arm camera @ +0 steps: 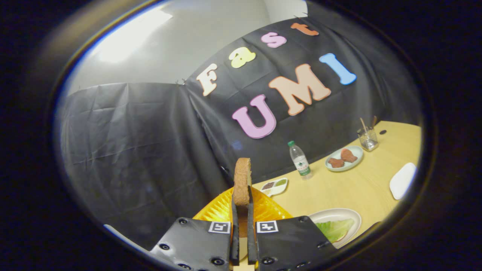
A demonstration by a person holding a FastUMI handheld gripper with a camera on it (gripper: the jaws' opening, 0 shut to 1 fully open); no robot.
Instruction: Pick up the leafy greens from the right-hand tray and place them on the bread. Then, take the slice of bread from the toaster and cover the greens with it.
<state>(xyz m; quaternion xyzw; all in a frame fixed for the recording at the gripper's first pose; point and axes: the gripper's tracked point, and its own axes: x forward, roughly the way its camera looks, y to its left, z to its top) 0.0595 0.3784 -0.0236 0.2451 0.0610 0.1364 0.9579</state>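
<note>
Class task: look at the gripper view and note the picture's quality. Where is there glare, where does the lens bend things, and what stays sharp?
Gripper view: bright glare washes out the pale wall up and left of the cloth; the fisheye curves the table edge and tilts the water bottle; the bread slice, pinched upright in the gripper, looks sharp, as do the greens on their plate.

Bright overhead glare, soft focus — fisheye-warped edges
</note>
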